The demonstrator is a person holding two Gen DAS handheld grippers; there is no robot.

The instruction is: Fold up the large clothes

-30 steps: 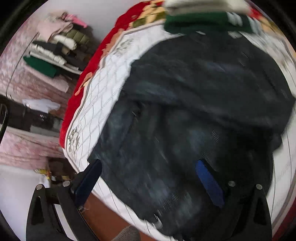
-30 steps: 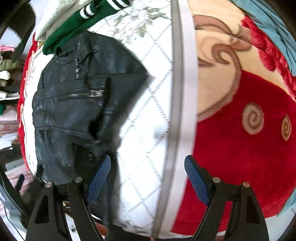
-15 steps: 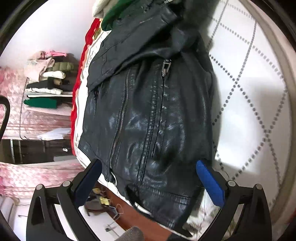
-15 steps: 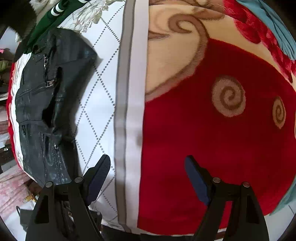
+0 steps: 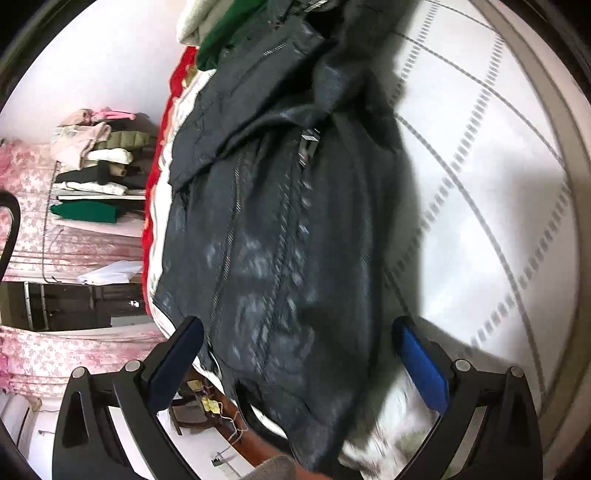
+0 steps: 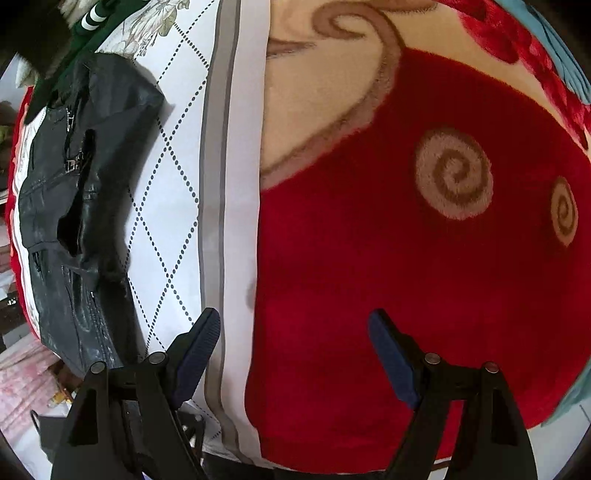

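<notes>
Left wrist view: the left tongs (image 5: 295, 358) hang released, jaws spread wide and grasping nothing, just above the hem end of the black leather jacket (image 5: 280, 236), which fills the frame from 6 o'clock up to 12. The jacket lies on the bed's white quilted cover (image 5: 498, 206), apparently narrowed lengthwise, with one panel or sleeve laid over its front; blur hides the detail. Beyond it at 12 o'clock sits a green garment (image 5: 229, 29), and at 9 o'clock a shelf of folded clothes (image 5: 96, 162).

In the right wrist view the right tongs (image 6: 295, 350) are likewise released over the red blanket (image 6: 406, 258), jacket at 9 o'clock, well apart. I judge the side folds done and the crosswise fold not yet made.
</notes>
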